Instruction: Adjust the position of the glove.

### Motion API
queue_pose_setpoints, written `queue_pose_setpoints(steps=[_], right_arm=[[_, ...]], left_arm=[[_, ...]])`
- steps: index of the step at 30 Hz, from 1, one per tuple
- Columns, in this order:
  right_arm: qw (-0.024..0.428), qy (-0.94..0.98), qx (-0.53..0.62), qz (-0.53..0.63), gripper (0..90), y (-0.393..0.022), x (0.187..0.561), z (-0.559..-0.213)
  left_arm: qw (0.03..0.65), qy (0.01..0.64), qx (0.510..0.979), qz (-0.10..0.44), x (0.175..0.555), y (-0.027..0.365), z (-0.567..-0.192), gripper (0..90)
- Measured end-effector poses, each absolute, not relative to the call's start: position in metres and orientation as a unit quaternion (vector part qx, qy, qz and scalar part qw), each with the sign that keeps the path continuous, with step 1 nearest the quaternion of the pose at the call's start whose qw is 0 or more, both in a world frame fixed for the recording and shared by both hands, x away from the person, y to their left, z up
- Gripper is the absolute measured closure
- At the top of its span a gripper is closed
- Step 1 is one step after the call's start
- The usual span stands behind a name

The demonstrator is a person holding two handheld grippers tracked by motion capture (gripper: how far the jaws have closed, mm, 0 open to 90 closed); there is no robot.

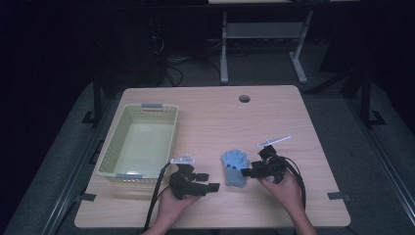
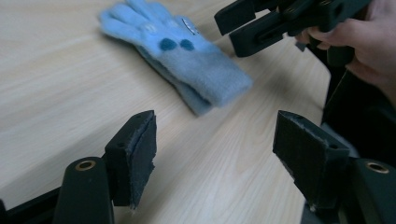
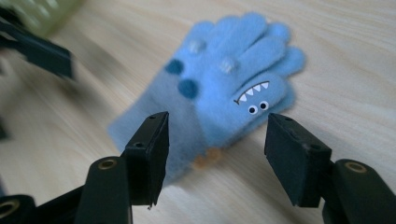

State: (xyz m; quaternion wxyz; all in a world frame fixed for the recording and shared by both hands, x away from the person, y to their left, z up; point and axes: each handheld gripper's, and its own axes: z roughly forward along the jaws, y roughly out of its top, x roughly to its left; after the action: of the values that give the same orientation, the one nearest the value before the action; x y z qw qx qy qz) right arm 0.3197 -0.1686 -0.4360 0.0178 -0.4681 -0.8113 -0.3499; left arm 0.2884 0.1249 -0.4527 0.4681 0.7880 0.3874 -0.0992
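Blue glove [image 1: 234, 168] flat on tabletop [image 1: 210, 117]. Left gripper [image 1: 208, 186] fingers wide, holding nothing. Right gripper [image 1: 247, 172] fingers wide, just beside glove.

In the right gripper view the left claw [image 3: 39, 49] is a dark blur cut off by the left edge, and the green basket [image 3: 44, 14] is a smear at the top corner. The glove's [image 3: 224, 88] near cuff hides behind a black jaw.
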Motion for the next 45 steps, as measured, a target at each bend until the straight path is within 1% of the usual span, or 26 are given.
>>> queue_pose_setpoints(steps=[6,7,10,11,17,20,23,24,29,34,36,38,39,45], right_arm=[[0.027,-0.788,-0.492,-0.370,41.7,-0.175,0.319,-0.435],[0.034,-0.784,-0.493,-0.377,41.5,-0.176,0.320,-0.439],[0.046,-0.780,-0.498,-0.378,41.5,-0.176,0.320,-0.445],[0.056,-0.779,-0.499,-0.376,41.7,-0.175,0.321,-0.450],[0.063,-0.776,-0.499,-0.380,43.9,-0.173,0.320,-0.453],[0.065,-0.771,-0.505,-0.382,46.2,-0.174,0.320,-0.452],[0.064,-0.769,-0.510,-0.380,46.6,-0.176,0.320,-0.453],[0.071,-0.763,-0.519,-0.378,46.9,-0.177,0.319,-0.455],[0.076,-0.761,-0.523,-0.377,47.3,-0.176,0.319,-0.460],[0.084,-0.758,-0.523,-0.381,46.5,-0.174,0.321,-0.465],[0.086,-0.755,-0.526,-0.382,47.7,-0.174,0.320,-0.465],[0.091,-0.750,-0.530,-0.386,52.4,-0.173,0.319,-0.466],[0.091,-0.750,-0.530,-0.386,52.4,-0.173,0.319,-0.466],[0.087,-0.736,-0.543,-0.394,60.0,-0.169,0.315,-0.469]], left_arm=[[0.458,0.416,0.778,-0.112,0.305,0.112,-0.457,33.5],[0.457,0.419,0.776,-0.114,0.308,0.110,-0.458,33.5],[0.462,0.439,0.758,-0.139,0.315,0.105,-0.460,34.2],[0.459,0.442,0.758,-0.137,0.317,0.102,-0.460,35.5],[0.456,0.450,0.753,-0.151,0.324,0.096,-0.462,39.8],[0.450,0.450,0.755,-0.155,0.326,0.094,-0.464,43.7],[0.447,0.457,0.752,-0.158,0.327,0.092,-0.466,44.6],[0.445,0.458,0.753,-0.159,0.327,0.091,-0.467,44.4],[0.437,0.468,0.752,-0.157,0.329,0.088,-0.469,45.4],[0.429,0.469,0.754,-0.167,0.330,0.086,-0.475,51.5],[0.428,0.467,0.755,-0.168,0.331,0.085,-0.475,53.3],[0.428,0.467,0.755,-0.171,0.331,0.084,-0.476,55.0],[0.428,0.467,0.755,-0.171,0.331,0.084,-0.476,56.3],[0.426,0.460,0.760,-0.169,0.329,0.082,-0.477,59.1]])
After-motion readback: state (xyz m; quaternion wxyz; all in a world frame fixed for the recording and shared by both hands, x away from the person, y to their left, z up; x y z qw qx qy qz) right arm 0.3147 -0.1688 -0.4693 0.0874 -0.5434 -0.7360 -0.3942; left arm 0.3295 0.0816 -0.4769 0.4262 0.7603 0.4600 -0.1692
